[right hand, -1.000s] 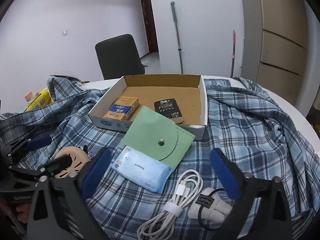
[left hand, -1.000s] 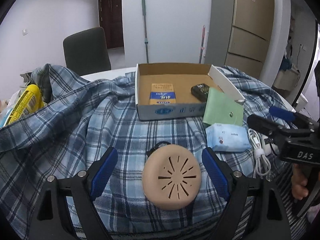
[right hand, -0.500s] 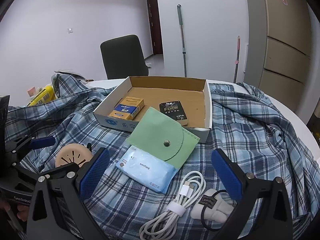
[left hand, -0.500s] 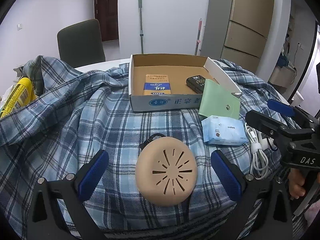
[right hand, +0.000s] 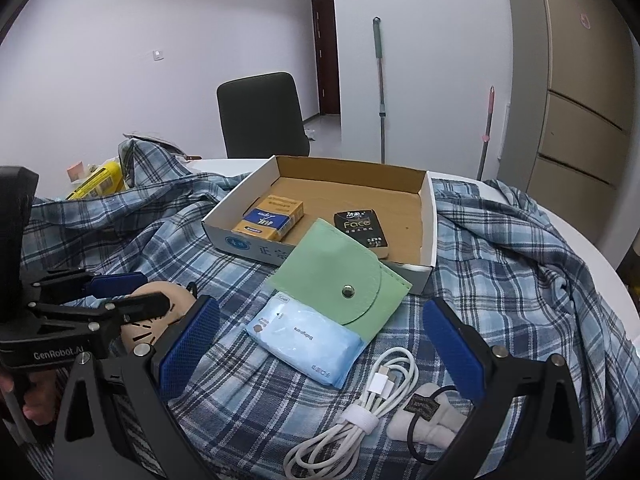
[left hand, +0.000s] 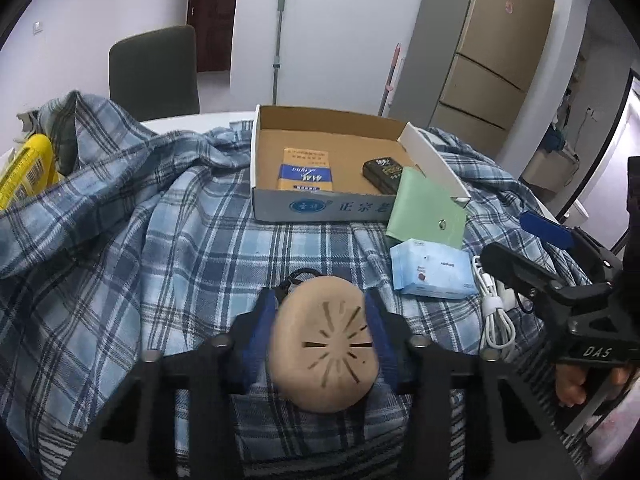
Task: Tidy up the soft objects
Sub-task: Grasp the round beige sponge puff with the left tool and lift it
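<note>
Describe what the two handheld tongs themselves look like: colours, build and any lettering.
Both are black, angular frames with silver screws and textured blue pads on the fingers. The left tongs bear white "GenRobot.AI" lettering on the body; the right tongs show white "DAS". No cables show on them. Bare fingers grip each handle; no sleeve is visible.

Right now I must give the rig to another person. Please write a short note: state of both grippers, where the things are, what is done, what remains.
Left gripper: jaws shut on the tan slotted pad, which looks squeezed between them, low over the plaid shirt.
Right gripper: jaws open, holding nothing, above the blue tissue pack and white cable.
Cardboard box: holds the orange-blue packet and black Face pack.
Green snap pouch: leans on the box's front edge, over the tissue pack.
Done: two packs boxed, pad gripped.
Left, probably: the pad, pouch and tissue pack are not yet in the box.
</note>
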A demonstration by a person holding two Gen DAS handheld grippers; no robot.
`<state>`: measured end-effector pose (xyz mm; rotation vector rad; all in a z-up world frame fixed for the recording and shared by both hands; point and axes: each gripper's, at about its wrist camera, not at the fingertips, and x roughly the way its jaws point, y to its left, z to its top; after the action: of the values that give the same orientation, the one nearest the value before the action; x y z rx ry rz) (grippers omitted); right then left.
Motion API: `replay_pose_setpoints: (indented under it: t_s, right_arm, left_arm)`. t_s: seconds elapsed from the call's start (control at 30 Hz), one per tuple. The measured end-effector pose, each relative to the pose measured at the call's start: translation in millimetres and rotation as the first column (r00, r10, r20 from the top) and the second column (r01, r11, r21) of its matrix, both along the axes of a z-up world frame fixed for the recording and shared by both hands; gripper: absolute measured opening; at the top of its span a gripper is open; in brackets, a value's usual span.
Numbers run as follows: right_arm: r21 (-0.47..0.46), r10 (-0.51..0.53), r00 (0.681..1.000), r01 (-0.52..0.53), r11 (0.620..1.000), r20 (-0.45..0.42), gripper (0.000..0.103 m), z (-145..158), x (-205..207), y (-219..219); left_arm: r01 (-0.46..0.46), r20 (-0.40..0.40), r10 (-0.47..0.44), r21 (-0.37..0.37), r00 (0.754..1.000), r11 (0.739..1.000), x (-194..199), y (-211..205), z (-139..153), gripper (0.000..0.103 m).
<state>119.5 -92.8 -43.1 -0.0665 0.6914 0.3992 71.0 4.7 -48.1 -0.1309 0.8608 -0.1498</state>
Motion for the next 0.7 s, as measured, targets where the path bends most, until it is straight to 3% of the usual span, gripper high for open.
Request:
replay_pose_setpoints:
  t_s: [0.1, 0.4, 0.5, 0.63, 0.7]
  right_arm:
    - [-0.005, 0.003, 1.0, -0.003, 1.0, 0.007, 0.101, 0.9, -1.0, 0.6]
    - [0.008, -0.023, 1.0, 0.023, 1.0, 0.007, 0.101, 3.0, 2.1, -5.5]
    - [0.005, -0.022, 1.0, 0.022, 1.0, 0.008, 0.101, 2.7, 1.7, -4.7]
    - [0.005, -0.024, 1.0, 0.024, 1.0, 0.01, 0.101, 3.0, 1.6, -4.6]
    - [0.008, -0.026, 1.0, 0.026, 1.0, 0.011, 0.101, 3.1, 1.4, -5.5]
  left_arm:
    - [0.03, 0.011, -0.03, -0.024, 1.0, 0.999, -3.2, -1.4, 4.9, 0.029]
    - [0.161, 0.06, -0.153, -0.164, 0.986, 0.973, -17.4, -7.0, 20.6, 0.029]
    - [0.191, 0.055, -0.186, -0.101, 0.981, 0.976, -20.6, -24.0, 18.4, 0.029]
    - [0.189, -0.04, -0.194, -0.112, 0.98, 0.976, -10.9, -30.0, -2.1, 0.029]
    - [0.181, -0.053, -0.185, -0.071, 0.981, 0.981, -7.6, -34.0, -8.9, 0.029]
